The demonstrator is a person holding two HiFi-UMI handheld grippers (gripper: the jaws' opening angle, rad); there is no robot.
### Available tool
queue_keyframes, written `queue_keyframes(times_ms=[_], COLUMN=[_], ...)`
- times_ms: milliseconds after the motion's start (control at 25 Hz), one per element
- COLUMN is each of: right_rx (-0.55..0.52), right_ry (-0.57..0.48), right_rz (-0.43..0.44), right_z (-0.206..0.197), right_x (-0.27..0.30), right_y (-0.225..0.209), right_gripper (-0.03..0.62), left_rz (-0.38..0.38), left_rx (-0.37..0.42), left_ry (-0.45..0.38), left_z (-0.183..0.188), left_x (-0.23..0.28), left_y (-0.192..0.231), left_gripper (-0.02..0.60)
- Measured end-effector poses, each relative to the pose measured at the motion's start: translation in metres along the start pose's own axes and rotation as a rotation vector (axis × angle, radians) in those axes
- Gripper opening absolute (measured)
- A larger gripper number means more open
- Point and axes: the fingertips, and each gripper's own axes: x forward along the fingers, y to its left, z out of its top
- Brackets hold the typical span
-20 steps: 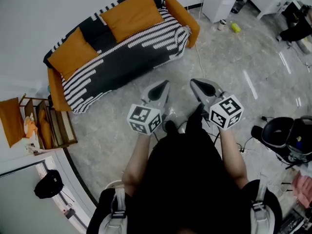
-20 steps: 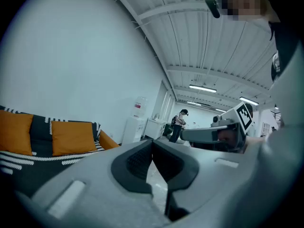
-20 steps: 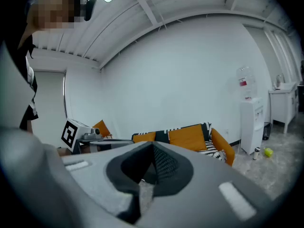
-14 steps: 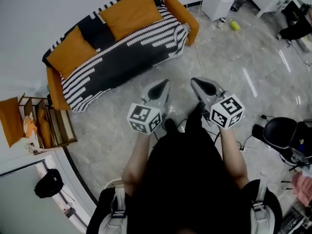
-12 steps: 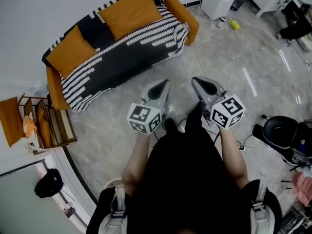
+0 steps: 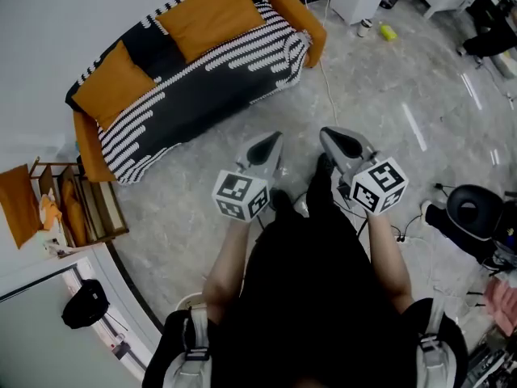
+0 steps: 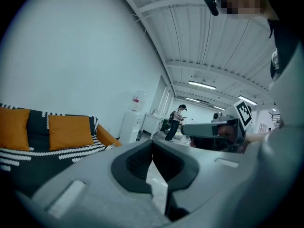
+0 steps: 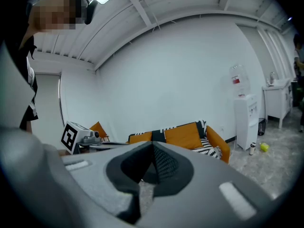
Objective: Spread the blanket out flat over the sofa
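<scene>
Grey marble-look floor. Black-and-white striped knit blanket covers orange fabric sofa at 11 o'clock; looks flat, tho back edge unclear. Left gripper & right gripper clenched, empty, well apart from it. Prob. done; next: check corners.

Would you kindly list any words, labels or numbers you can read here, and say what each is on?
No text here is legible.
The red label on the water dispenser: too small to read.
The marker cubes: square patterns only, no letters.
</scene>
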Motion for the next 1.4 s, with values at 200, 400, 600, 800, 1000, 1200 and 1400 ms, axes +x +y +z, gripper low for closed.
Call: queue_keyframes(times_ms=[200,400,600,800,1000,1200,1400], right_rx=[-0.007,-0.001,0.009,0.016,0.028,0.027,0.04], right_ry=[0.01,0.013,0.019,0.032,0.057,0.083,0.102], right_rz=[-0.011,0.006,0.028,0.056,0.09,0.093,0.083], right_z=[0.004,0.017,0.029,0.039,0.046,0.041,0.039], right_x=[-0.001,0.011,0.021,0.026,0.027,0.027,0.029], right_y=[-0.024,-0.058,-0.096,-0.138,-0.192,-0.209,-0.215], right_gripper=[0.003,0.003,0.003,0.003,0.003,0.003,0.003], left_rz=[-0.01,0.006,0.02,0.049,0.069,0.086,0.111], left_rx=[0.008,0.014,0.023,0.024,0.014,0.014,0.009], left_ry=[0.017,0.031,0.041,0.049,0.063,0.074,0.081], left_z=[0.004,0.016,0.029,0.038,0.04,0.036,0.038], left_x=[0.024,0.058,0.096,0.137,0.194,0.209,0.204], left_y=[-0.006,0.002,0.006,0.007,0.001,-0.001,0.005], left_gripper=[0.011,0.011,0.011,0.011,0.011,0.011,0.011])
